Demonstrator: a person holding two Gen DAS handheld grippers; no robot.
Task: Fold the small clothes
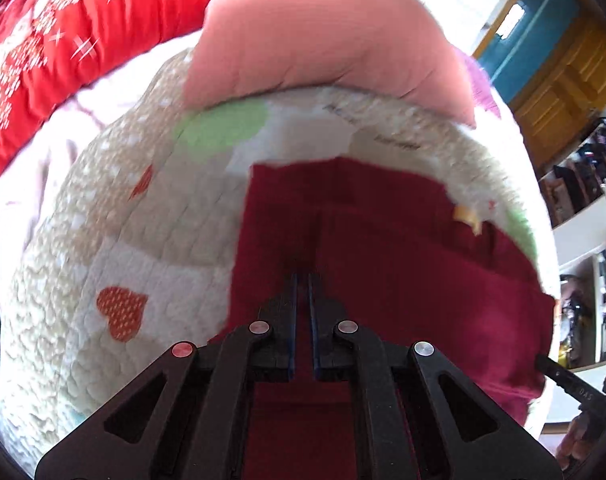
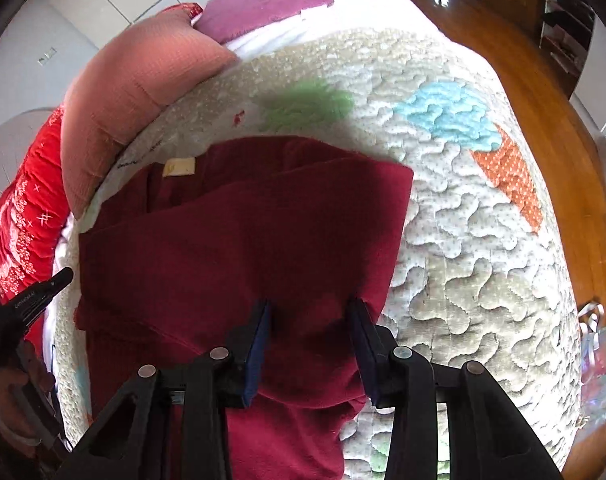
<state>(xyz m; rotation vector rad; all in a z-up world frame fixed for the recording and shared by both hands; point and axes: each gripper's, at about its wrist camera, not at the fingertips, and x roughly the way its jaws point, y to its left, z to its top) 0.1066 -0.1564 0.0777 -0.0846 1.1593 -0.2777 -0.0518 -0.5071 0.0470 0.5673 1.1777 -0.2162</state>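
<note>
Dark red garment (image 2: pixel 239 248) spread on quilted bedcover (image 2: pixel 483 240), partly folded, one layer lapped over another; pale label (image 2: pixel 179 167) near far edge. Left gripper (image 1: pixel 303 276) pointed steeply down, jaws drawn nearly together, tips pressed at a fold of garment (image 1: pixel 363 248); grip on cloth there not discernible. Right gripper (image 2: pixel 313 308) partly open, a bunched ridge of cloth between its fingers; pad contact not clear. Salmon pillow (image 1: pixel 323 32) just beyond garment's far edge, resting on bedcover. Red blanket with white pattern (image 1: pixel 63 40) behind pillow, toward left. Purple cloth (image 2: pixel 263 4) past pillow, well apart from garment. Wooden floor (image 2: pixel 563 140) beside bed; shelves with clutter (image 1: pixel 583 184) at right. Nothing lying on garment apart from grippers.
</note>
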